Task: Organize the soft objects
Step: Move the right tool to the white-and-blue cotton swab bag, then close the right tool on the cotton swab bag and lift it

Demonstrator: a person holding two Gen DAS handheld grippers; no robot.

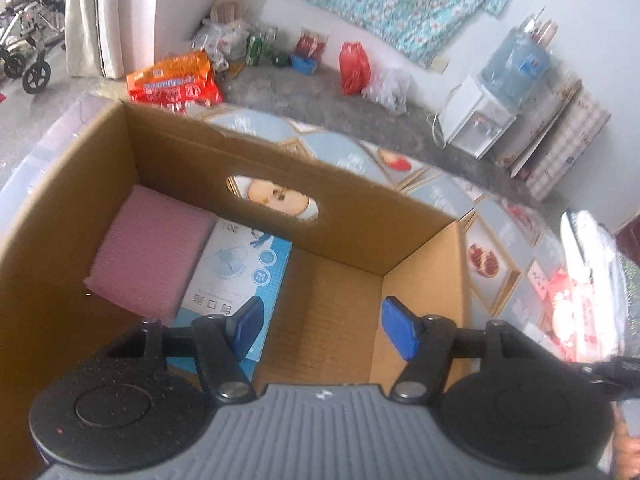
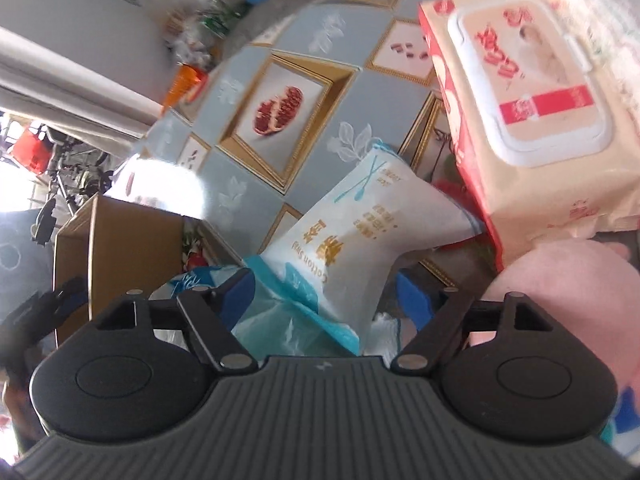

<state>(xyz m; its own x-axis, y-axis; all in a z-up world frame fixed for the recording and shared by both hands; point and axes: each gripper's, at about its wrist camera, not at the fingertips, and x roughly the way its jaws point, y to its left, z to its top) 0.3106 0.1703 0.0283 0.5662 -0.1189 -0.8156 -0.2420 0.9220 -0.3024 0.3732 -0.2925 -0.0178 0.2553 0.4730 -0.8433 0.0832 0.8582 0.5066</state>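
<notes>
Cardboard box [image 1: 168, 168] on patterned table [image 1: 452, 200]: pink cloth [image 1: 148, 248] at far left corner, blue-white pack [image 1: 236, 280] beside it, touching. Left gripper [image 1: 322, 326] spread wide above box, gripping nothing. Right gripper [image 2: 326, 300] spread, swab bag [image 2: 360, 220] between fingers, unpressed; wipes pack [image 2: 532, 128] beside.

Left gripper [image 1: 322, 330]: jaws stand apart, nothing between the blue pads [image 1: 398, 328]; it points steeply downward.
Right gripper [image 2: 326, 304]: jaws stand wide apart, pointing steeply downward; whether the pads press on anything cannot be told, the view is blurred.
Left gripper in the right wrist view [image 2: 52, 304]: a dark, blurred shape at the left edge.
</notes>
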